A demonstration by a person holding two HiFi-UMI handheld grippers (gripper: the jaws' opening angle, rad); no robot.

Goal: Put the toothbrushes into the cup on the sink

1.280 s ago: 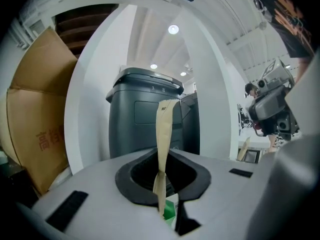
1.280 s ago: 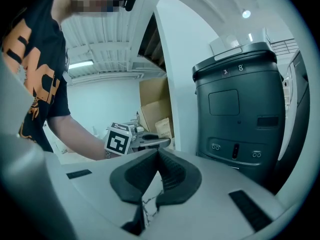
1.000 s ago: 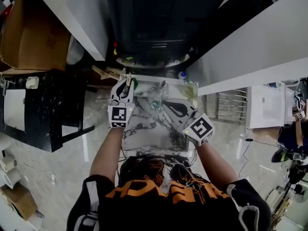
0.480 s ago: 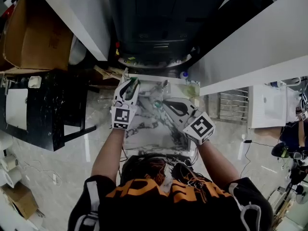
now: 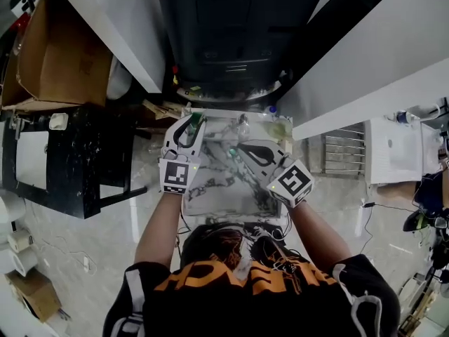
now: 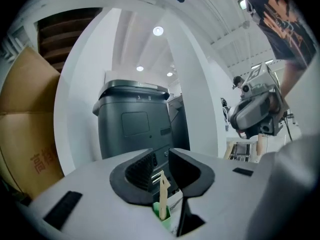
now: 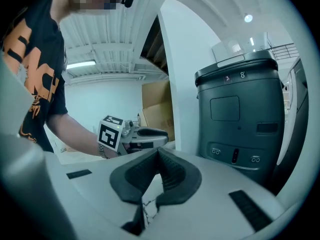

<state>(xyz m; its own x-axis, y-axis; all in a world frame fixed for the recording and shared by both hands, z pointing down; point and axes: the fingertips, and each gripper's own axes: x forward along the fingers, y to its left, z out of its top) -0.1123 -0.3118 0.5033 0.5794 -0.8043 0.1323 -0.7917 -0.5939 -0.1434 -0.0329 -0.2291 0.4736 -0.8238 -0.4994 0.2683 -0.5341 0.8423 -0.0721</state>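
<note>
My left gripper [image 5: 191,122] hovers over the back left of the marble sink top [image 5: 210,188], shut on a toothbrush [image 5: 198,119] with a pale wooden handle and a green part. In the left gripper view the toothbrush [image 6: 162,194] stands upright between the dark pads. My right gripper [image 5: 242,150] lies over the middle of the sink top, shut with nothing in it; its pads [image 7: 167,174] meet at the tip. A pale greenish cup-like thing [image 5: 279,128] stands at the back right corner, too small to make out.
A small teal object [image 5: 231,152] lies by the right gripper's tip. A faucet [image 5: 242,121] and a blue-capped bottle [image 5: 270,109] stand at the back edge. A dark grey machine [image 5: 228,34] stands behind, white panels to either side, and cardboard boxes [image 5: 59,55] at left.
Both grippers stay over the sink top in nearly the same places. The left one still holds the toothbrush and has turned slightly to the right.
</note>
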